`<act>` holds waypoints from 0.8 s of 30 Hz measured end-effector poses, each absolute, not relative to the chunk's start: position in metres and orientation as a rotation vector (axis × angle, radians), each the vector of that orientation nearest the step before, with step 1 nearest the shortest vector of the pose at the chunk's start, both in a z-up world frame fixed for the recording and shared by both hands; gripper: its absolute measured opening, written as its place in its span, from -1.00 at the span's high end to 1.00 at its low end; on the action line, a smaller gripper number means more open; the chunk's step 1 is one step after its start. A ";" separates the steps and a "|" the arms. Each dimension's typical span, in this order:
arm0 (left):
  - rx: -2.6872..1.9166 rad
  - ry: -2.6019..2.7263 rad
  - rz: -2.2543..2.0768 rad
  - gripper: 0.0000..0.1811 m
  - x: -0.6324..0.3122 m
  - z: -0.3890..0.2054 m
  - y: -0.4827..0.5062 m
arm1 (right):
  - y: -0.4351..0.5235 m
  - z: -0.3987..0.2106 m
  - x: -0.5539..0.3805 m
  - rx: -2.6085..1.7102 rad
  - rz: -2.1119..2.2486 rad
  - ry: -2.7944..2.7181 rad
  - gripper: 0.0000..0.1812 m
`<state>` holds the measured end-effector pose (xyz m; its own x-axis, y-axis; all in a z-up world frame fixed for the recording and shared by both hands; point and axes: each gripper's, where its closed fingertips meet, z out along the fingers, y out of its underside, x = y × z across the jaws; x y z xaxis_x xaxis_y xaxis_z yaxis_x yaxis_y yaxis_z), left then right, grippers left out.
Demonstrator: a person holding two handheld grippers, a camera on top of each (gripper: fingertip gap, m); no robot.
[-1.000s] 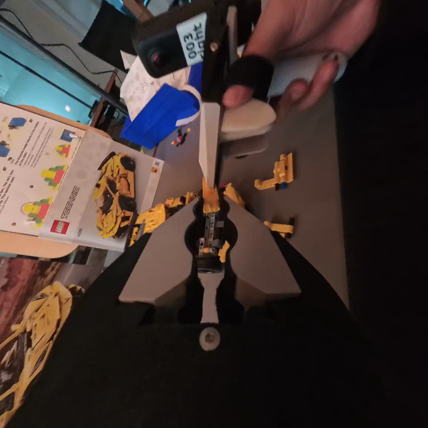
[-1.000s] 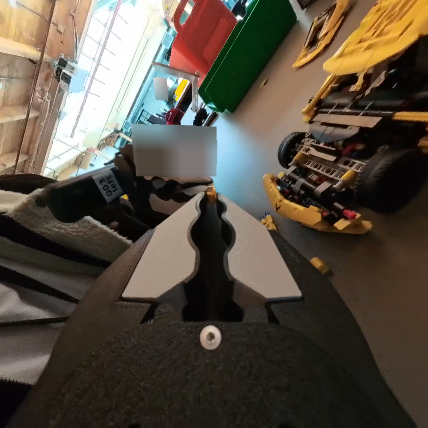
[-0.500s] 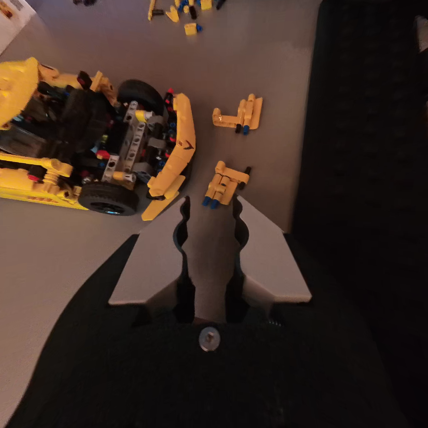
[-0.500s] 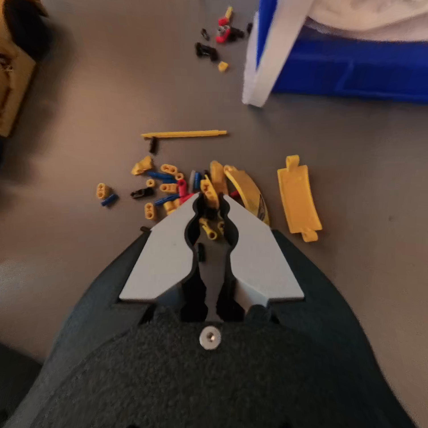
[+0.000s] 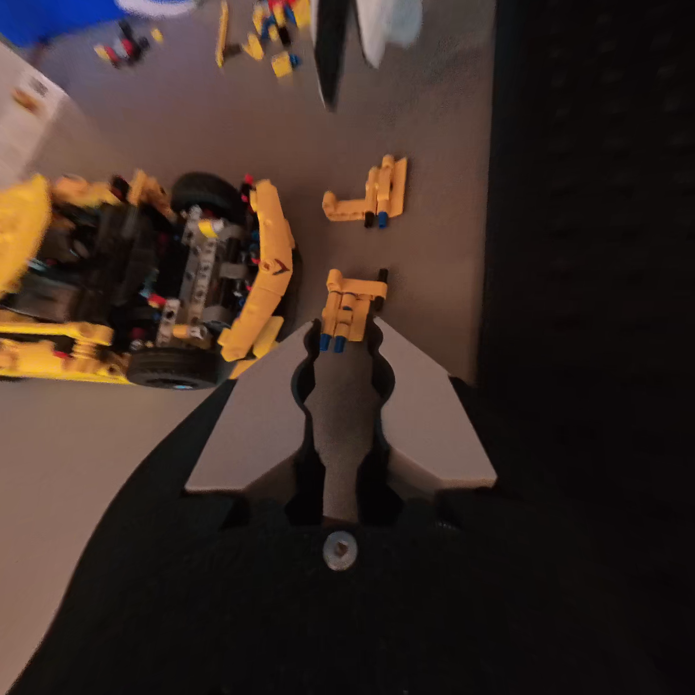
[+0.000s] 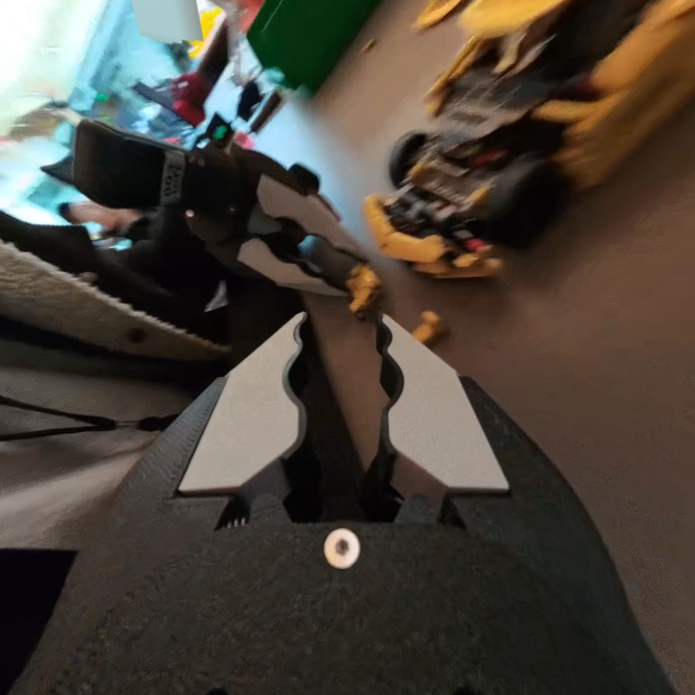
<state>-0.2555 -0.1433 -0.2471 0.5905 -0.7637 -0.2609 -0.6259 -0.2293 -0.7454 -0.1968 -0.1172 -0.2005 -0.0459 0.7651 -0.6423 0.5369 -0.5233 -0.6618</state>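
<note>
My left gripper (image 5: pixel 345 323) is open and low over the grey table (image 5: pixel 376 124). Its fingertips (image 5: pixel 312 331) flank the near end of a small yellow brick assembly with blue pins (image 5: pixel 351 304), which lies on the table. My right gripper (image 6: pixel 344 319) is open and empty. In its blurred view the left gripper (image 6: pixel 338 278) shows just ahead, with its tips at the same yellow assembly (image 6: pixel 363 287). A second yellow L-shaped assembly (image 5: pixel 370 195) lies farther on. The half-built yellow and black brick car (image 5: pixel 150 286) stands to the left; it also shows in the right wrist view (image 6: pixel 470 210).
Loose small bricks (image 5: pixel 270 34) and a blue bin (image 5: pixel 56 18) lie at the far end, beside the blurred right gripper (image 5: pixel 331 56). The table's edge (image 5: pixel 485 263) runs close on the right. A green box (image 6: pixel 308 37) and a person's sleeve (image 6: pixel 75 308) show in the right wrist view. My right fingertips sit around 9 cm from my left ones.
My left gripper let go of the piece both grippers held and came down around the small yellow assembly. My right gripper swung from the loose bricks back toward the left gripper and opened.
</note>
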 end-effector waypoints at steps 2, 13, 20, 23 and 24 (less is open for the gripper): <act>-1.837 1.118 -0.098 0.74 -0.251 -0.231 -0.143 | -0.139 -0.206 -0.215 -2.009 1.723 -1.431 0.63; -1.613 1.068 0.013 0.76 -0.234 -0.183 -0.154 | -0.142 -0.186 -0.231 -1.961 2.016 -1.252 0.70; -1.648 0.873 -0.161 0.74 -0.234 -0.168 -0.153 | -0.146 -0.171 -0.228 -1.854 2.127 -1.249 0.93; -1.699 0.515 -0.646 0.65 -0.244 -0.149 -0.149 | -0.146 -0.161 -0.227 -1.746 2.084 -1.258 0.93; -1.690 0.420 -0.838 0.61 -0.245 -0.143 -0.149 | -0.148 -0.155 -0.227 -1.693 2.086 -1.261 0.93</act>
<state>-0.2452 -0.1488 -0.1434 0.6817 -0.6626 0.3102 0.1484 -0.2900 -0.9455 -0.2274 -0.1480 -0.1545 -0.3393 0.6027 -0.7222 0.3596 -0.6264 -0.6916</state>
